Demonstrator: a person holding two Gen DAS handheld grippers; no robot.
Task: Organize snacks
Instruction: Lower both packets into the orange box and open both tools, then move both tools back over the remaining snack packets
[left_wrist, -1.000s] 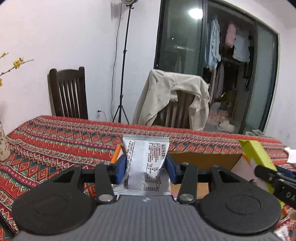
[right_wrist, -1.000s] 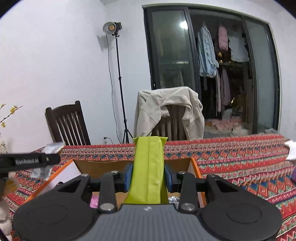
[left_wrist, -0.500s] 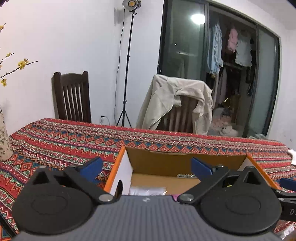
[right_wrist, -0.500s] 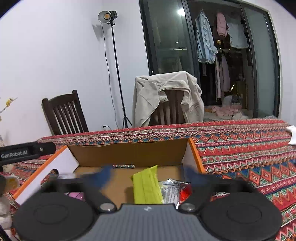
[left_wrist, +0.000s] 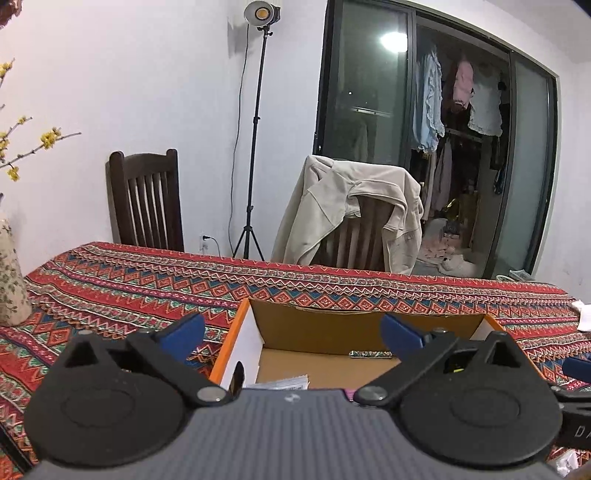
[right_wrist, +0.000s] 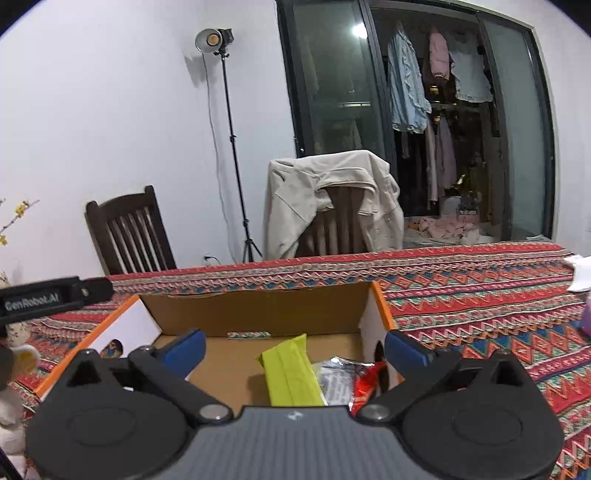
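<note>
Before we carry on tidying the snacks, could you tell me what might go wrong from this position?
Both grippers, left gripper and right gripper, hang open and close together over the cardboard box, so they might collide. The lime-green packet leans on the silver packet and may get crushed by later snacks.

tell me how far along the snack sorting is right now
Done: a green packet, a silver packet and a small bar lie in the cardboard box. In hand: nothing; left gripper and right gripper are both open and empty. Left: no loose snacks are clearly visible.
</note>
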